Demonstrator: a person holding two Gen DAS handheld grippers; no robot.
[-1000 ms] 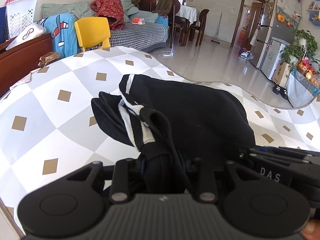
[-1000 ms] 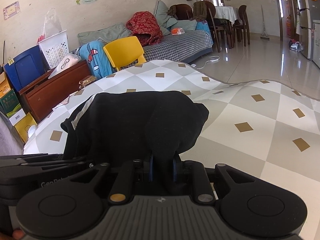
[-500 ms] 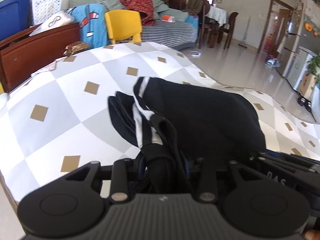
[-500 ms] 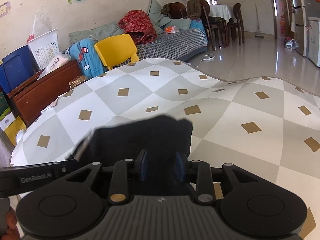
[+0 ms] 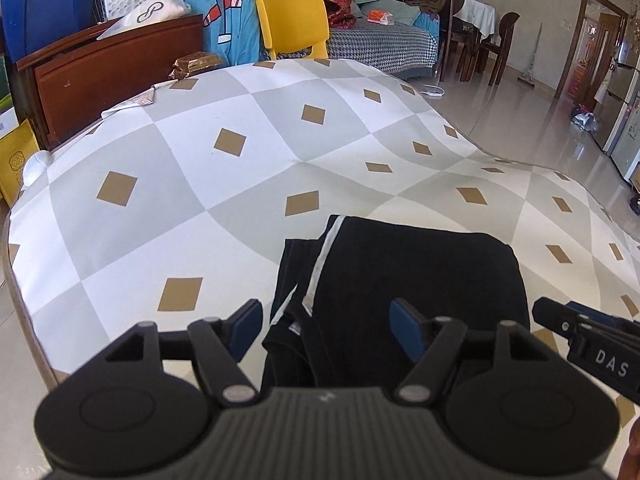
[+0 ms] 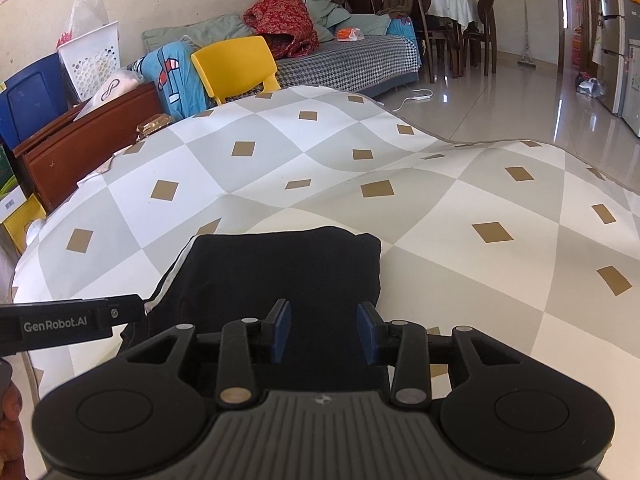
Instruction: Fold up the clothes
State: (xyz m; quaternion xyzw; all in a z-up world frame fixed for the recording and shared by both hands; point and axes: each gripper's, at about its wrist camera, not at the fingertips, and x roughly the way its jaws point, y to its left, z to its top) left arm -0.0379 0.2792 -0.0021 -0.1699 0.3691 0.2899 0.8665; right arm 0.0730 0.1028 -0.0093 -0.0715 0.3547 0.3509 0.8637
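Mostly done by the look of it — black garment [image 5: 416, 280] folded flat on table [image 5: 168, 184], left gripper [image 5: 326, 330] and right gripper [image 6: 324, 332] both opening, gripping nothing — perhaps tidying left.

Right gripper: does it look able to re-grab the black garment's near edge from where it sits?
Probably yes. The right gripper, jaws opening, sits over the black garment with cloth between its pads and nothing blocking.

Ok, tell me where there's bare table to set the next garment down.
Free: the wide checked cloth beyond and left of the black garment, up to the yellow chair; also right of it in the right view. Crowded: the near edge, with both grippers.
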